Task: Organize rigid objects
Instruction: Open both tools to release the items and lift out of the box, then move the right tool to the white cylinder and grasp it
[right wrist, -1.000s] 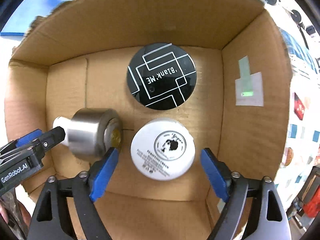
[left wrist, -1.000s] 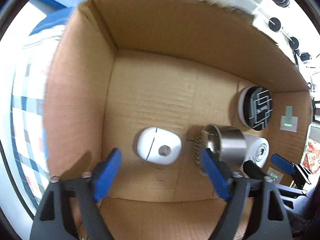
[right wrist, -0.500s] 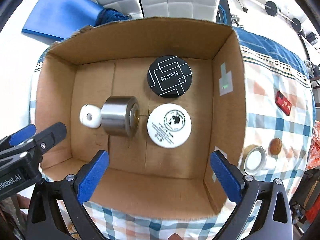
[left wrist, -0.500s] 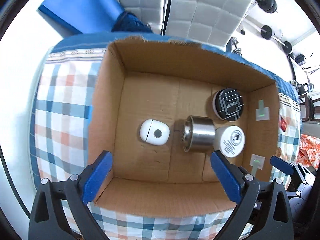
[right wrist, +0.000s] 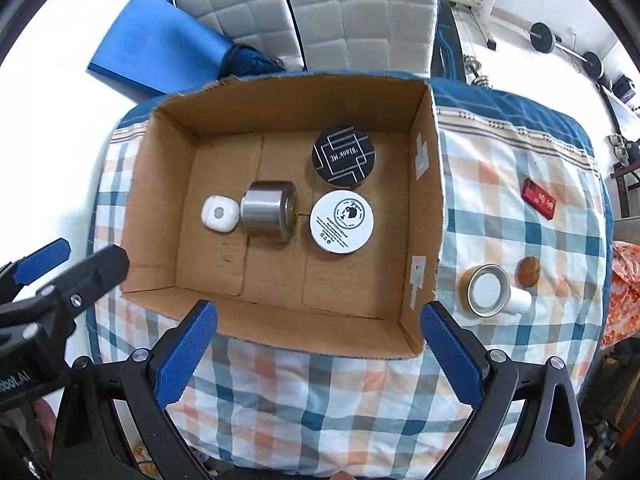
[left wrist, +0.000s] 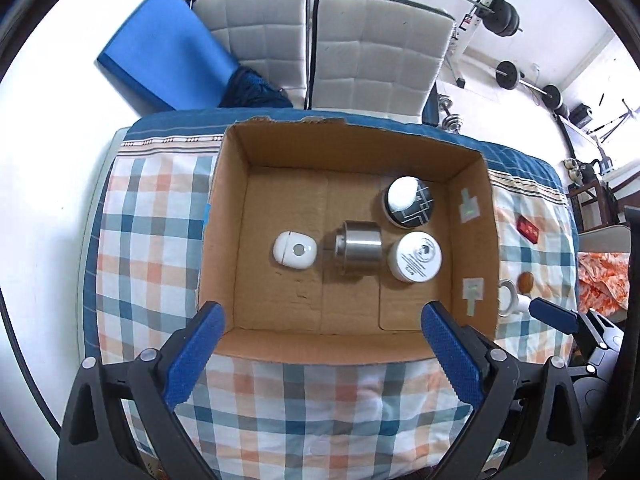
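While both tools (left wrist: 322, 324) (right wrist: 318, 322) gape empty, a plaid cloth (right wrist: 500, 208) bears the cardboard box (right wrist: 426, 208).

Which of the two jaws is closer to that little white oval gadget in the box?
The left gripper. In its view, the white oval gadget lies almost straight ahead between its open jaws. The right gripper hangs more over the white cream jar, the gadget off to its left.
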### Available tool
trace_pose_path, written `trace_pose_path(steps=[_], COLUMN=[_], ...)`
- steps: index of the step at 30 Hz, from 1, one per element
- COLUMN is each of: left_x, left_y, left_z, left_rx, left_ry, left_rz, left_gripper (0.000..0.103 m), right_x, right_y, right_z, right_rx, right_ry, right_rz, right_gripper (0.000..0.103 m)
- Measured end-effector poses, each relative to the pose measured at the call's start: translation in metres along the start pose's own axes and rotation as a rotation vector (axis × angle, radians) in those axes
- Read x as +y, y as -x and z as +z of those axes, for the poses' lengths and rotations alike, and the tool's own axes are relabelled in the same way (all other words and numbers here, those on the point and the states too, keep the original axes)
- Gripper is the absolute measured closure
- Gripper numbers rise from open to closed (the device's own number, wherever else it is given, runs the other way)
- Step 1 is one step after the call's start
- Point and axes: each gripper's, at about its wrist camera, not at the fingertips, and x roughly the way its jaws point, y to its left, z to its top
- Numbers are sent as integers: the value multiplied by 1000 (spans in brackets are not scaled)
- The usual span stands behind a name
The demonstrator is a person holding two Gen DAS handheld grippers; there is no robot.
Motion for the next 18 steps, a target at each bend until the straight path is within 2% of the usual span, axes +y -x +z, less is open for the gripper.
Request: trace_pose_path(steps=[5,8,12,15,18], left_x=[-15,-35,-73,-106,-137], left_y=[7,11,0,-24,-55], left_z=[-5,-7,-8,-8,-6], left_rx=[-11,-32,-35,3,28], left_ry=[-14,-37,-77,-107,-141], left_rz=[-20,-23,-19,-43,-20], left_gripper=[2,2,2,2,2], right_x=[-7,-30,-89,-152,-206], right_y=[18,25,27,10,-12], right_z=[-5,-11,-22,-32,-40], right_rx=[-29,-45,-50,-10,27], right_ry=[5,-30,-128,-242,-356], right_rz=[19,7,-48,-98,-123], right_gripper=[0,0,0,0,0])
